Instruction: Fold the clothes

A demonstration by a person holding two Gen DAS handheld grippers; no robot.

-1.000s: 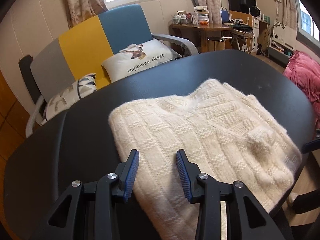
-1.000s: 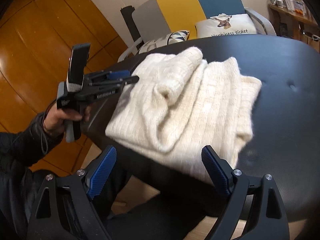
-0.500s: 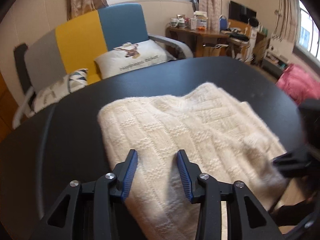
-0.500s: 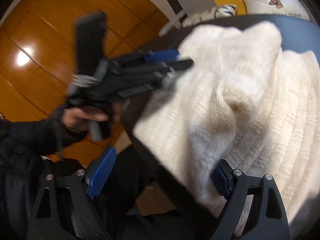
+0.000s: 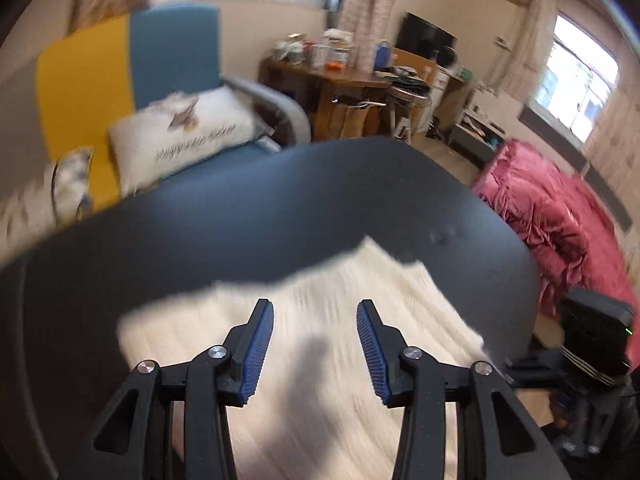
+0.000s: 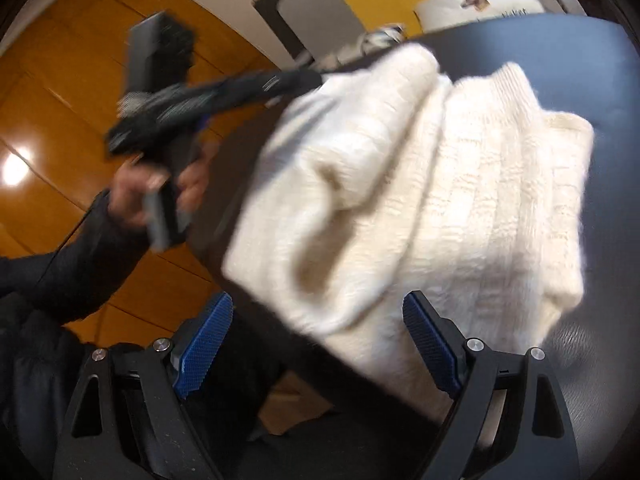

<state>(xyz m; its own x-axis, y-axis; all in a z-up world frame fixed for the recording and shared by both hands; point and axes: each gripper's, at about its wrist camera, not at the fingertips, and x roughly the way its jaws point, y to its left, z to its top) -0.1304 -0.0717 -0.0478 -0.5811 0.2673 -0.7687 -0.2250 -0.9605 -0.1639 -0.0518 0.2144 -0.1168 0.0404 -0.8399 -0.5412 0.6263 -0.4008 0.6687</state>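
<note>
1. The cream chunky-knit sweater (image 6: 420, 200), already folded into a thick bundle, lies on the dark round padded surface (image 5: 280, 208), with its near edge close to the surface's rim
2. The left gripper (image 5: 315, 344) is held over the sweater's left part; its jaws have just been opening and stand spread, with nothing pinched between them
3. The right gripper (image 6: 316, 344) is held at the near rim with its jaws spread wide; the sweater's near edge lies between them but is not seen to be pressed
4. The fold is best finished by taking both layers of the near edge together, so that the loose rolled sleeve is not dragged out
5. Bare surface is left to the far side and to the right, so the bundle can be slid away from the rim; the near edge offers no spare room
</note>
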